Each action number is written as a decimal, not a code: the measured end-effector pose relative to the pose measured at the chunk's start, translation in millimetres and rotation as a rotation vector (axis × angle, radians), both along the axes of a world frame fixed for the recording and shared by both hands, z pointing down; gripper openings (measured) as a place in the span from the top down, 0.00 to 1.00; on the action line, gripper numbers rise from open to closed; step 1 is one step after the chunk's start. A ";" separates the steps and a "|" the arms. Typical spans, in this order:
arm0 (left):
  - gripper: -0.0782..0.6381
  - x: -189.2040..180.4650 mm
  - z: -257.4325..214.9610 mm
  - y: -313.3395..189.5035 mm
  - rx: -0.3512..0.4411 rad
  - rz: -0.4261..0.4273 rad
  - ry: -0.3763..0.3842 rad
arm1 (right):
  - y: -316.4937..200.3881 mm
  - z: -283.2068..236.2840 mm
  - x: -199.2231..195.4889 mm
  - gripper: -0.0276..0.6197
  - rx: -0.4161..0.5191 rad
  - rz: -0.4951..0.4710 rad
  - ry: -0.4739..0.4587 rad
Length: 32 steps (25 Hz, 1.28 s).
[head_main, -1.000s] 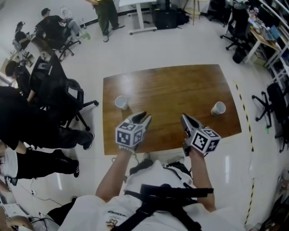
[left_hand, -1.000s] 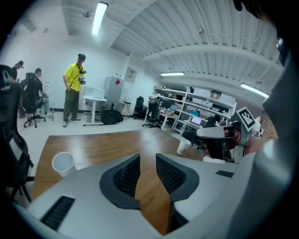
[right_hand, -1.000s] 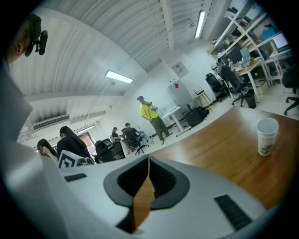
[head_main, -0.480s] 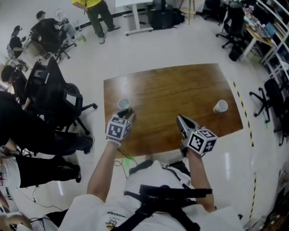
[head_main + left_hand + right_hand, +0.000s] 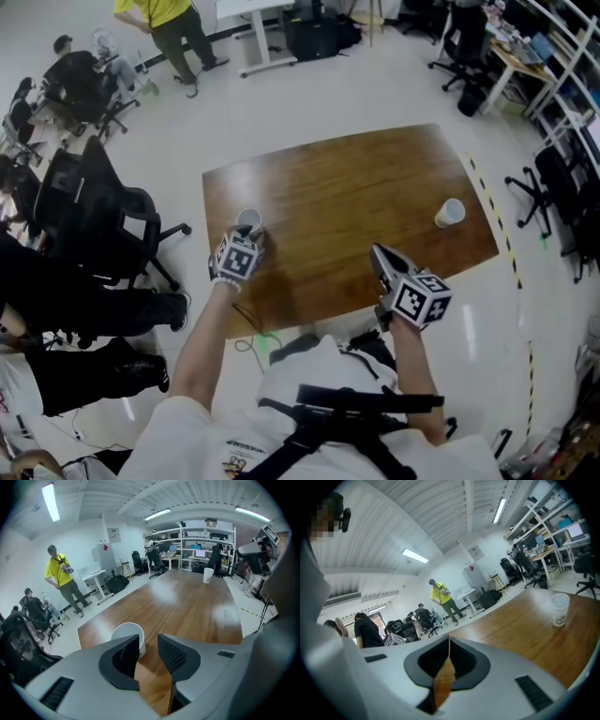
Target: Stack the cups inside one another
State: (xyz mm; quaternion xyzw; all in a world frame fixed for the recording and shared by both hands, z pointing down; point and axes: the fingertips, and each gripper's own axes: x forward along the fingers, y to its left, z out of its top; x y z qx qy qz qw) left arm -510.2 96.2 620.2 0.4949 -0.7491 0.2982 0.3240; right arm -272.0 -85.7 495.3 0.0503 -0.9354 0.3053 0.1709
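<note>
Leftward the left gripper [image 5: 250, 236] had been carried to the white paper cup [image 5: 248, 220] at nine o'clock on the brown wooden table [image 5: 347, 178]. Its jaws had just been opened, with nothing between them. The cup, seen beyond the left jaw, should be centred before closing. The right gripper [image 5: 377, 253] was kept closed and empty.

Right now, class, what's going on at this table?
A person holds tongs in each hand over a wooden table. The left tongs, whose jaws have just been opening, point at the nearer paper cup, which stands just ahead of them, ungripped. The right tongs are shut and empty. The other cup stands far off to the right; nothing is stacked yet.
</note>
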 end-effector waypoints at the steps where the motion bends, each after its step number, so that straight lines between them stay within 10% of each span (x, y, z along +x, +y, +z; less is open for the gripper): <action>1: 0.72 -2.1 2.8 -0.9 -0.011 0.008 -0.004 | -1.3 -0.8 1.1 0.92 0.002 0.007 0.002; 32: 0.87 -19.0 38.2 -21.8 -0.146 0.088 0.032 | -26.3 4.4 19.2 0.92 -0.004 0.080 0.016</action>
